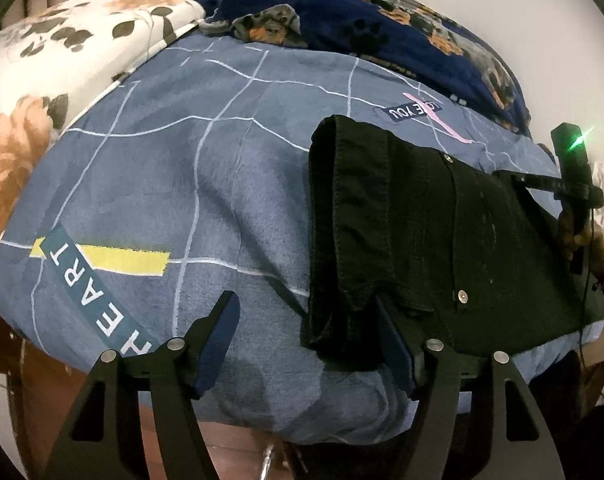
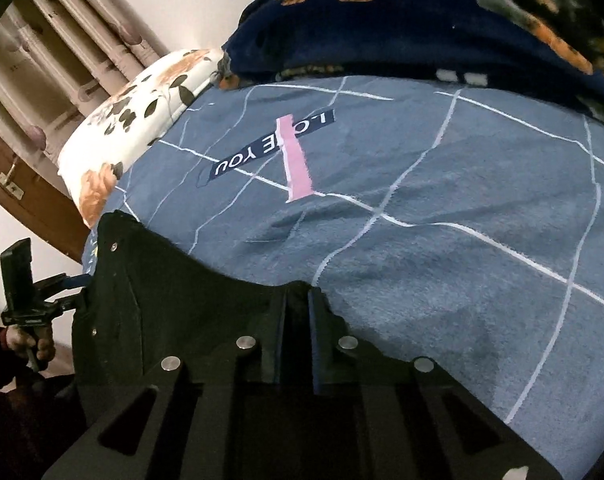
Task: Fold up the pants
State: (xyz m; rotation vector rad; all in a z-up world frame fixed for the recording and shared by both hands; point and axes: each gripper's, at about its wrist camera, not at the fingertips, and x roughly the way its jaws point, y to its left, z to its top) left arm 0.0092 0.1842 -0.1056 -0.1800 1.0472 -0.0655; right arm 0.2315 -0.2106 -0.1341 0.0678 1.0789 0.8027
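Note:
Black pants (image 1: 422, 224) lie folded into a compact stack on the blue checked bed sheet (image 1: 182, 168), at the right of the left wrist view. My left gripper (image 1: 306, 316) is open just left of the stack's near corner, its right finger (image 1: 390, 340) against the cloth edge, nothing between the jaws. In the right wrist view the pants (image 2: 162, 300) lie at lower left and my right gripper (image 2: 298, 300) is shut on their edge. The right gripper also shows in the left wrist view (image 1: 574, 184), at the stack's far side. The left gripper shows in the right wrist view (image 2: 66, 292).
A dark blue dog-print blanket (image 1: 382, 28) is heaped along the back of the bed. A white floral pillow (image 1: 62, 60) lies at the left. Curtains (image 2: 62, 40) and a brown wooden frame (image 2: 26, 204) stand beyond the bed's edge.

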